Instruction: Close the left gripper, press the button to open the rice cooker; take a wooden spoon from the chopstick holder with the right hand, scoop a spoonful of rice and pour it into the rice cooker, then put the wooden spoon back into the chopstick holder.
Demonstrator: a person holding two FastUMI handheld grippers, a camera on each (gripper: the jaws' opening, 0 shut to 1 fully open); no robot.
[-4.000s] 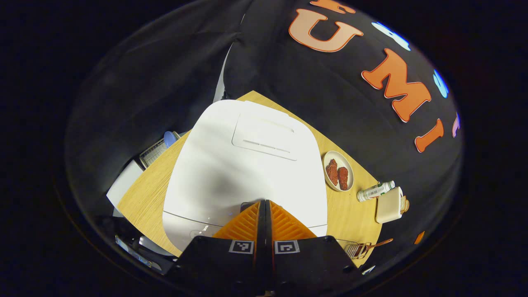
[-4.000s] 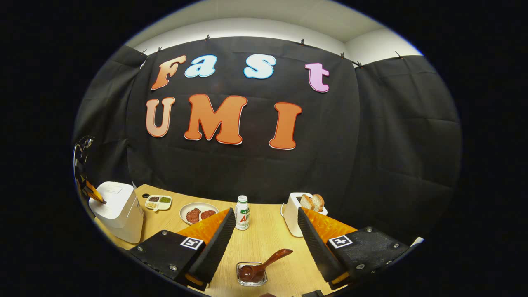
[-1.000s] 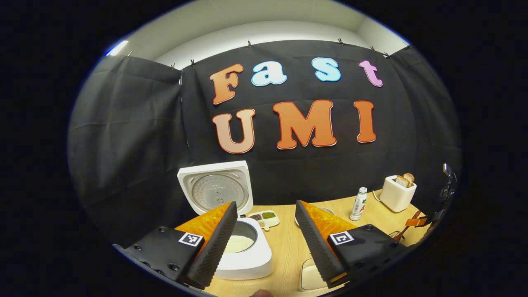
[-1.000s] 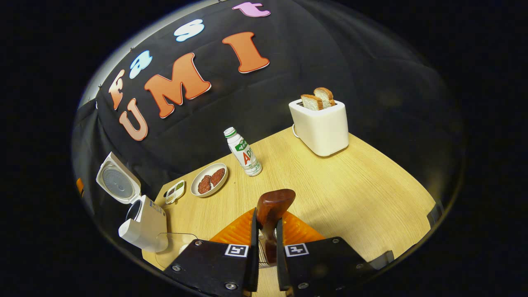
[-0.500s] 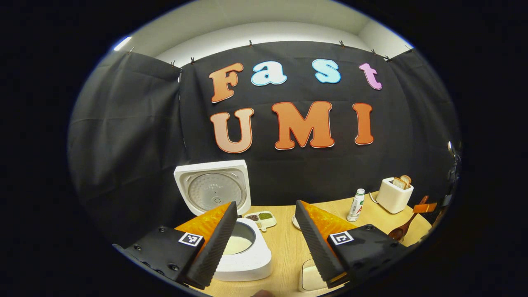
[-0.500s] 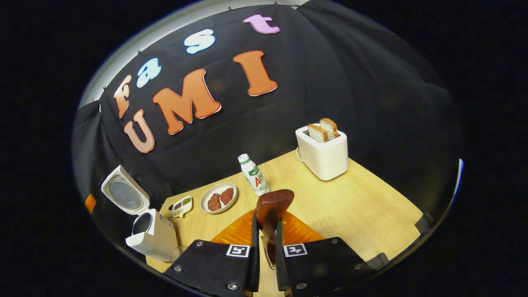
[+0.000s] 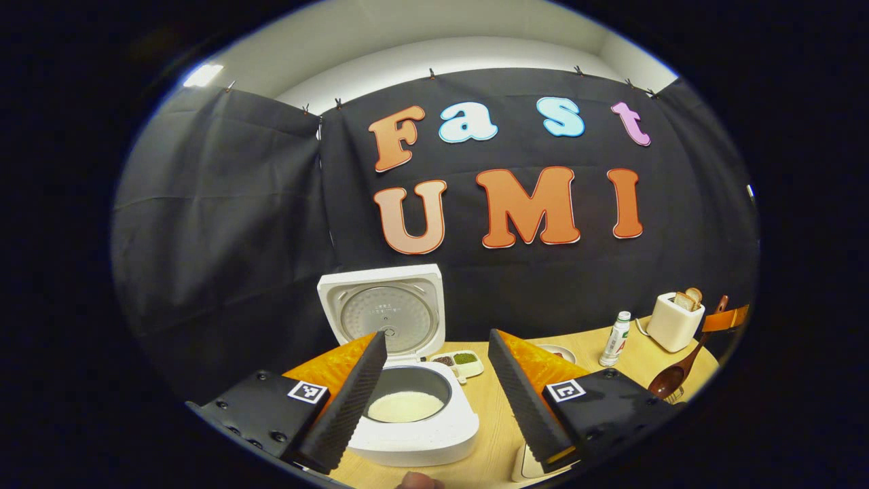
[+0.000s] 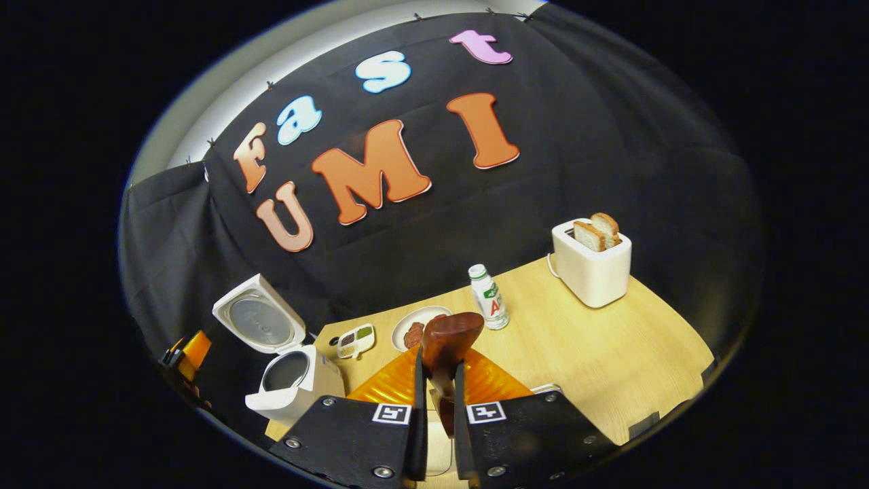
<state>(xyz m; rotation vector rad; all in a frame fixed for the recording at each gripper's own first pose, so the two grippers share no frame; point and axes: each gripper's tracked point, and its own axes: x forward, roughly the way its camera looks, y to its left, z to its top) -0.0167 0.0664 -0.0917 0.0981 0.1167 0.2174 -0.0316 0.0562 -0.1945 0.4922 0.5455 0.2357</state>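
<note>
Though clamped, wooden spoon [image 8: 442, 346] (bowl forward) between right claw [image 8: 434, 380] fingers.

right gripper [image 8: 434, 380]: both fingers clamped on wooden spoon [image 8: 449, 337] (bowl tipped forward) | rice cooker [image 8: 288, 380]: far left on table [image 8: 611, 360], lid up | toaster [image 8: 592, 268], bottle [image 8: 489, 297], plate [image 8: 415, 324]: beyond the spoon

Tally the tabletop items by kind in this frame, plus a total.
Rice cooker: 1
Toaster: 1
Bottle: 1
Plate of meat: 1
Divided condiment dish: 1
Wooden spoon, held in the right gripper: 1
Total: 6
</note>
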